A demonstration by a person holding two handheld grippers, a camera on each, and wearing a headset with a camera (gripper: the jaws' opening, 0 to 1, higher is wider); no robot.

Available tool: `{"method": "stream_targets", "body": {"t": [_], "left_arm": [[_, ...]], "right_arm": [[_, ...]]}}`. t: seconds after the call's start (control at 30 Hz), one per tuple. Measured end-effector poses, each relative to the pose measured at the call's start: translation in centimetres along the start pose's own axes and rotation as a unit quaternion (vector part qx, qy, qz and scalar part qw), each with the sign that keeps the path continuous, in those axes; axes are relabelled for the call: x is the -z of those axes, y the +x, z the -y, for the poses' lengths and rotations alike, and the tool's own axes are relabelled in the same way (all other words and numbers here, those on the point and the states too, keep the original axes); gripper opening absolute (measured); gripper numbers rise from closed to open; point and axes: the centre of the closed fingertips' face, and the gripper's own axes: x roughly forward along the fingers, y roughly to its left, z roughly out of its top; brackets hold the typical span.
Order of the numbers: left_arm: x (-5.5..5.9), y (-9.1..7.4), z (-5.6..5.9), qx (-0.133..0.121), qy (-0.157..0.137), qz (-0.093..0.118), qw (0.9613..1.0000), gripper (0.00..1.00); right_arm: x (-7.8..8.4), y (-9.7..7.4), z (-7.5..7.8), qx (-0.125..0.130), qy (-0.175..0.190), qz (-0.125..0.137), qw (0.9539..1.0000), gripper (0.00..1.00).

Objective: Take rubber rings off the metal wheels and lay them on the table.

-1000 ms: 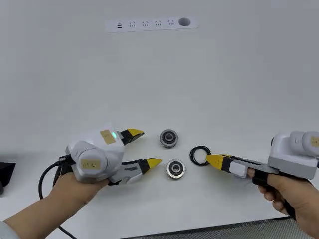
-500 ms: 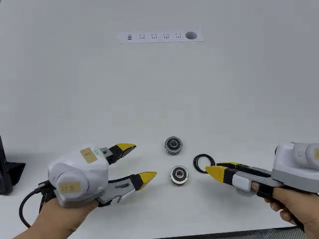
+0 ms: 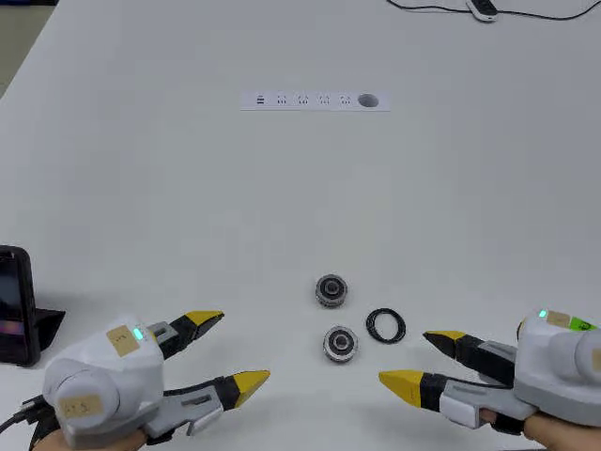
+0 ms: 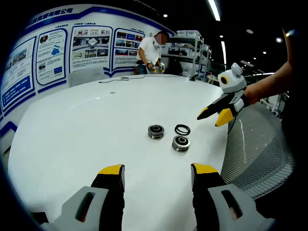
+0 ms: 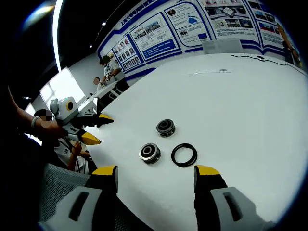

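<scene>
At the near edge of the white table, the left gripper has its jaws spread wide, holding nothing. To its right lie the far wheel and the near wheel, with a black rubber ring flat on the table just beside them. Further right, the right gripper is likewise spread and empty, pointing towards the ring.

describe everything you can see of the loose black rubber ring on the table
The rubber ring is a thin black band, round and matte, free of any wheel. It lies flat on the white table, just right of the nearer metal wheel in the head view, with a small gap between them. Nothing but the table touches it.
</scene>
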Motion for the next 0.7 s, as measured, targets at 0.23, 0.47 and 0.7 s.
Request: {"method": "stream_targets", "body": {"t": [0.23, 0.47, 0.7], "left_arm": [[1.4, -1.1, 1.1, 0.013, -0.004, -0.009, 0.9999, 0.68], [0.8, -1.9, 1.5, 0.009, -0.019, 0.022, 0.9995, 0.75], [1.1, -2.3, 2.2, 0.01, -0.007, 0.027, 0.9996, 0.84]], "right_arm": [[1.3, -0.9, -0.4, 0.032, -0.081, -0.011, 0.9961, 0.84], [0.1, -2.0, -0.9, 0.057, -0.125, 0.04, 0.9898, 0.99], [2.2, -2.0, -1.1, 0.06, -0.133, 0.007, 0.9893, 0.99]]}}
